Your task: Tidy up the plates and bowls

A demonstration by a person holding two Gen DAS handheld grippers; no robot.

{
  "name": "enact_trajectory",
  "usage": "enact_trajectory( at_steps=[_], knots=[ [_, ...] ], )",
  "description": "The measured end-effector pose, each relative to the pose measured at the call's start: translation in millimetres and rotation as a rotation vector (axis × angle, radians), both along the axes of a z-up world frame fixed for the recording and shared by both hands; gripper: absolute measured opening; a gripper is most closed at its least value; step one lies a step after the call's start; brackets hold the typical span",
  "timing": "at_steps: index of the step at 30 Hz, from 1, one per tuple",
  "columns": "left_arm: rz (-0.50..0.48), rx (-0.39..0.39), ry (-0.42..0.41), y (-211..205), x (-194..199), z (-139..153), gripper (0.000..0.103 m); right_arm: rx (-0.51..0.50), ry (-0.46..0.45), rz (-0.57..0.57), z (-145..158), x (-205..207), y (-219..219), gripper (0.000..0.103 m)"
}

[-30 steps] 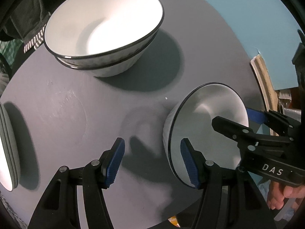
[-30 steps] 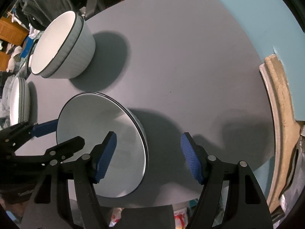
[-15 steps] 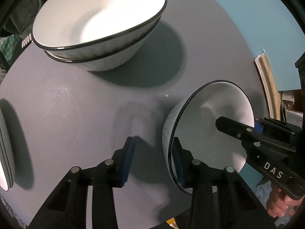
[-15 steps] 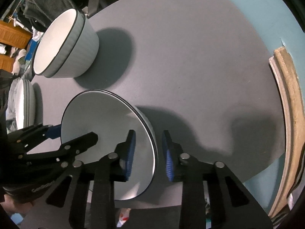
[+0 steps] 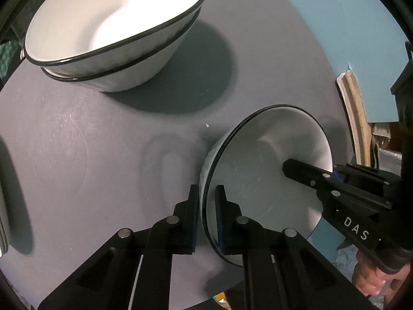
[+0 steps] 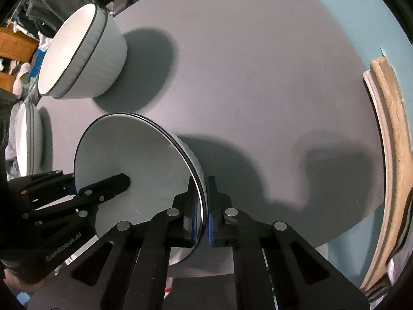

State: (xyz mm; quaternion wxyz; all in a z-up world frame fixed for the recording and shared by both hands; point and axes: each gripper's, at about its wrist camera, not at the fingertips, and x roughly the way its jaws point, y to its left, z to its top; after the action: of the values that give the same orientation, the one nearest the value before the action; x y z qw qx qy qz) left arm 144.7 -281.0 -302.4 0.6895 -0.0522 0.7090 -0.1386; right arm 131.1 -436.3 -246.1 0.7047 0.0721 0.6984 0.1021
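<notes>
A white bowl with a black rim (image 5: 260,170) sits near the front edge of the round grey table (image 5: 90,134). My left gripper (image 5: 206,196) is shut on the bowl's left rim. My right gripper (image 6: 202,188) is shut on the opposite rim of the same bowl (image 6: 144,160). Each gripper shows in the other's view, the right one (image 5: 333,180) and the left one (image 6: 69,186). Two stacked white bowls (image 5: 113,31) stand at the back left, also in the right wrist view (image 6: 80,54).
A stack of white plates (image 6: 27,139) lies at the table's left edge. A teal wall (image 5: 322,10) is behind the table. A wooden frame edge (image 6: 389,139) runs along the right side. Clothes and clutter (image 6: 28,23) lie beyond the far left.
Both grippers went from open to shut on opposite rims of the near bowl. The left wrist view moved closer to the stacked bowls.
</notes>
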Motion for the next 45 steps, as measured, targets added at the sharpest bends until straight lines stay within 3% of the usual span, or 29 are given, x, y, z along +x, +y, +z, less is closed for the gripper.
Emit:
enact_trajectory(
  at_steps=[10,19,37,45],
  knots=[
    [-0.005,0.016,-0.003,8.9,3.6,9.0,0.009,0.018,0.024,-0.002,4.3,3.9,-4.1,0.005],
    [0.012,0.030,-0.026,9.6,-0.4,24.9,0.009,-0.001,0.015,0.055,14.2,20.2,18.6,0.005],
    [0.128,0.038,-0.149,56.8,31.0,99.5,0.009,-0.006,-0.086,0.180,61.7,54.8,73.0,0.005],
    [0.192,0.055,-0.189,80.3,57.6,115.0,0.009,0.013,-0.111,0.245,74.7,93.4,102.1,0.005]
  ],
)
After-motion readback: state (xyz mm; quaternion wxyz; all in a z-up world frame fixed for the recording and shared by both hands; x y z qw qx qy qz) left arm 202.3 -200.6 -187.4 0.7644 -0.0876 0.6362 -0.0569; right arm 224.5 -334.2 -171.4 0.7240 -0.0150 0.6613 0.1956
